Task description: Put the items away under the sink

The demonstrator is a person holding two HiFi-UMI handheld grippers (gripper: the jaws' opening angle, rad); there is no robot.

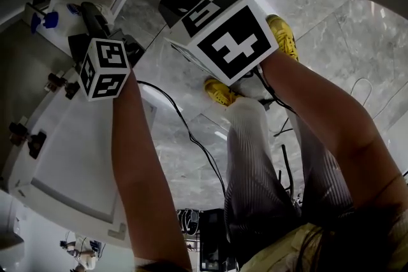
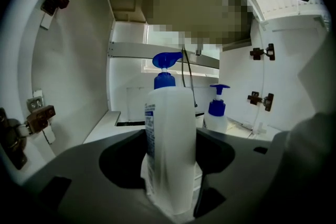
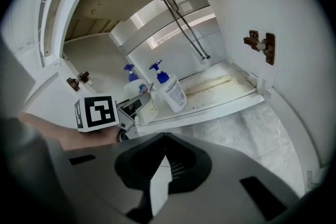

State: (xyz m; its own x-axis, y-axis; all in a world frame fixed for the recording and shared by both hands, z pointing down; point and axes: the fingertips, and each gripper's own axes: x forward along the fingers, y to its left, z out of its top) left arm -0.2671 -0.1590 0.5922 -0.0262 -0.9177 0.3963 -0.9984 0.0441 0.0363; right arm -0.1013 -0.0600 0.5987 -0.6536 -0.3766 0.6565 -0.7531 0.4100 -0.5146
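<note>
A white bottle with a blue pump (image 2: 169, 128) stands upright between the jaws of my left gripper (image 2: 170, 178), which is shut on it inside the under-sink cabinet. From the right gripper view this bottle (image 3: 134, 86) is at the front left of the cabinet floor (image 3: 220, 93), with the left gripper (image 3: 137, 102) on it. A second pump bottle (image 3: 171, 91) stands free just to its right, also seen as the far bottle (image 2: 216, 112). My right gripper (image 3: 165, 138) hangs outside the cabinet above the floor, shut and empty. Overhead, only its marker cube (image 1: 223, 32) shows.
The white cabinet door (image 1: 70, 156) stands open at the left, with hinges (image 1: 25, 137). Two hoses (image 3: 186, 29) drop from the sink at the back. A hinge (image 3: 261, 44) sits on the right wall. A cable (image 1: 185, 130) and the person's yellow shoes (image 1: 284, 35) are on the marble floor.
</note>
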